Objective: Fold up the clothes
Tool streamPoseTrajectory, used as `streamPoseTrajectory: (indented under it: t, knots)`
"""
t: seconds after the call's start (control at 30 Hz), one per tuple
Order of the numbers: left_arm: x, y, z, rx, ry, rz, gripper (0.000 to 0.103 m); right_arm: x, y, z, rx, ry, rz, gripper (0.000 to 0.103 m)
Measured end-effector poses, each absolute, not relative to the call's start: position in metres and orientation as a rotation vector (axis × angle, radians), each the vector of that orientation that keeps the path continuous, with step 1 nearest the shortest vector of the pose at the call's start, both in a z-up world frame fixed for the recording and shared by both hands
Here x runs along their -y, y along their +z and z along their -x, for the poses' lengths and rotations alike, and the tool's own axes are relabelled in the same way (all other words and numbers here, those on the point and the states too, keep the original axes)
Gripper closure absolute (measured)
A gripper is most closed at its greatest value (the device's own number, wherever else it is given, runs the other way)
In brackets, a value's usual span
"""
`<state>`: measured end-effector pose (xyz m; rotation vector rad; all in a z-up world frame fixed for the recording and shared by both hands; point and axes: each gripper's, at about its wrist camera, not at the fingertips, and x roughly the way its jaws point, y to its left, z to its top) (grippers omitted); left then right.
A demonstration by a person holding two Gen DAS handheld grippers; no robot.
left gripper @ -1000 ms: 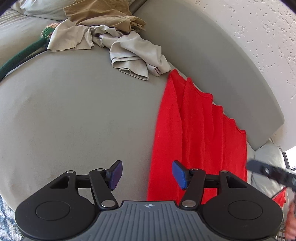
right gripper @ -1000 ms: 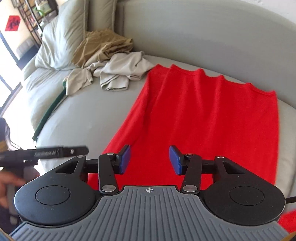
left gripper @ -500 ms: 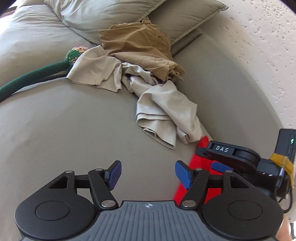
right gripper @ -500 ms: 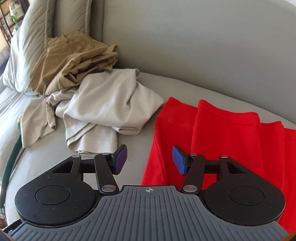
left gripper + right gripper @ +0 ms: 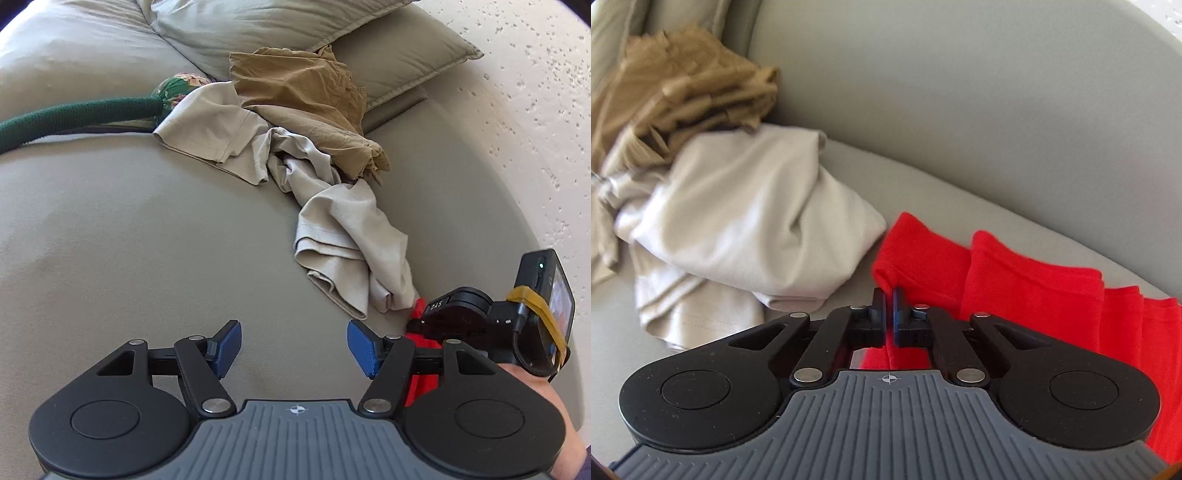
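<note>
The right tongs (image 5: 888,306) are pinched together on a corner fold of the red garment (image 5: 1034,291), a soft, matte knit that lies flat in long pleat-like ridges running off to the right of those tongs; a thin strip of red shows between the two narrow black fingers. The left tongs (image 5: 293,349) stand wide apart with nothing between their blue ribbed pads (image 5: 229,347), hovering above bare bed (image 5: 129,240) surface, a smooth grey-green sheet with only faint creases. To the right of the left tongs the other tool's black body is visible, pressed down on the small red corner (image 5: 419,310) that peeks out there. Three loose garments are in view: the red one, a pale beige garment (image 5: 750,221) of thin, softly wrinkled cloth bunched in a heap just ahead and left of the right tongs, its edge touching or nearly touching the red corner, and a tan garment (image 5: 306,107) of crisper, crumpled fabric resting on top of the beige one farther ahead. Behind the heap lie two plump grey-green pillows (image 5: 258,29), and a dark green fuzzy tube (image 5: 74,118) with a floral-patterned end curves in from the far left. A padded grey headboard (image 5: 960,92) rises close beyond the red garment's far edge. Ahead and left of the left tongs the bed is wide open; the right tongs sit hemmed between heap and headboard.
</note>
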<state>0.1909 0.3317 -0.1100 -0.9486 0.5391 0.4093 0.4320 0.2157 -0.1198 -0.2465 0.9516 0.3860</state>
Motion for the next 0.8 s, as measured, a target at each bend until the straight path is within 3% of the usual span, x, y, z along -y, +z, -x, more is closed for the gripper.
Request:
streamPoseTrajectory:
  t: [0.27,0.4,0.43,0.47,0.5,0.57,0.8]
  knots:
    - [-0.363,-0.108,-0.149,-0.284,0.544,1.149,0.043,-0.172,-0.036,-0.401,-0.908,1.021,-0.342,0.1]
    - [-0.374,-0.118,-0.147,-0.252,0.501,1.245,0.043,-0.166,-0.055,-0.408,-0.956,1.09,-0.639,0.097]
    - [-0.376,-0.12,-0.147,-0.246,0.491,1.267,0.042,-0.167,-0.071,-0.413,-0.988,1.028,-0.649,0.095]
    - [-0.376,-0.12,-0.151,-0.265,0.495,1.245,0.042,-0.169,-0.09,-0.42,-1.034,0.923,-0.602,0.082]
    - [-0.376,-0.12,-0.155,-0.287,0.501,1.219,0.042,-0.172,-0.108,-0.426,-1.1,0.793,-0.512,0.06]
    - [-0.376,-0.121,-0.16,-0.322,0.522,1.188,0.042,-0.174,-0.137,-0.432,-1.192,0.605,-0.327,0.059]
    - [-0.368,-0.128,-0.174,-0.434,0.561,1.089,0.044,-0.205,-0.103,-0.392,-0.985,0.84,0.017,0.06]
